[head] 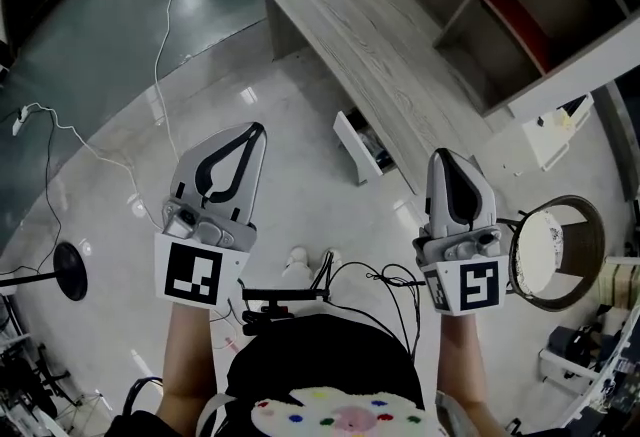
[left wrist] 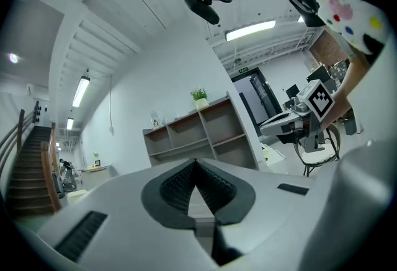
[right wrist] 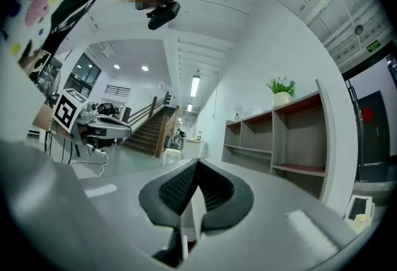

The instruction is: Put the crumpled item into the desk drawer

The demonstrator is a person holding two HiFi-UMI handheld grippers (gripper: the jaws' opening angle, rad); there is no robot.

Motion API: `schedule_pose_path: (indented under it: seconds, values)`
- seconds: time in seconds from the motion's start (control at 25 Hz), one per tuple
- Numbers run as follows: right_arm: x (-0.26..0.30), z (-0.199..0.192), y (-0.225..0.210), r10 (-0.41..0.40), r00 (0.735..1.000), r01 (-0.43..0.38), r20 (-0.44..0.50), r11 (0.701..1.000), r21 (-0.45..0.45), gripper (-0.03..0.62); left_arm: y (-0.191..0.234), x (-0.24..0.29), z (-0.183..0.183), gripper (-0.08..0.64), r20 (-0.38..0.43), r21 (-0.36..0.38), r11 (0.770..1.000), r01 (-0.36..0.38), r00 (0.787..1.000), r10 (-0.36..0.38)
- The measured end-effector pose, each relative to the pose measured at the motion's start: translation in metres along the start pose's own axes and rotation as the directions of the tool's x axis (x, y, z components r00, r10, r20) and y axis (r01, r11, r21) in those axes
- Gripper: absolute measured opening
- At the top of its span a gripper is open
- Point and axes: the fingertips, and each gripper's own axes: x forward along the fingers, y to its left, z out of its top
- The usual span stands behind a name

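head view.
- left tongs (head: 257,131): closed, tips together, nothing between them; held out level above the floor, marker cube toward the person.
- right tongs (head: 441,158): closed, empty; held level, beside the left pair, well apart from it.
- tabletop (head: 370,35): long grey wood-grain desk, running diagonally ahead of both tongs.
- desk drawer (head: 356,146): white front, pulled open below the near edge of the tabletop, between the two pairs of tongs and beyond them; contents dark, cannot tell what lies inside.
- crumpled item: cannot be made out in this or either other view; neither pair of tongs holds it.
- shelf unit (head: 520,15): open compartments, behind the tabletop.
- round stool (head: 548,250): just right of the right tongs.
- cables (head: 60,130): trailing on the floor at left.

left gripper view.
- left tongs (left wrist: 196,162): ribbed pads meeting at the tip, nothing gripped.
- shelf unit (left wrist: 198,133): against the wall ahead; potted plant (left wrist: 200,97) on top.
- right tongs (left wrist: 265,129): at right, closed.

right gripper view.
- right tongs (right wrist: 197,162): pads shut together, empty.
- shelf unit (right wrist: 279,139): to the right; potted plant (right wrist: 282,87) on top.
- staircase (right wrist: 152,130): at rear left.
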Motion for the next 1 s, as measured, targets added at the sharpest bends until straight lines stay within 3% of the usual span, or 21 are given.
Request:
schedule_pose_path:
  seconds: [0.16, 0.48, 1.0]
  values:
    - [0.0, 0.007, 0.007, 0.013, 1.0, -0.013, 0.01, 1.0, 0.013, 0.009, 0.005, -0.014, 0.005, 0.008, 0.012, -0.044, 0.999, -0.031, 0.999, 0.032]
    - [0.007, 0.021, 0.012, 0.026, 0.999, -0.027, 0.038, 1.0, 0.009, 0.009, 0.01, -0.023, 0.014, 0.008, 0.025, -0.032, 0.999, -0.039, 0.999, 0.04]
    - [0.01, 0.019, 0.019, 0.045, 0.999, -0.045, 0.022, 0.999, 0.012, 0.009, 0.003, -0.02, 0.005, 0.008, 0.016, -0.075, 0.997, -0.006, 1.0, 0.007]
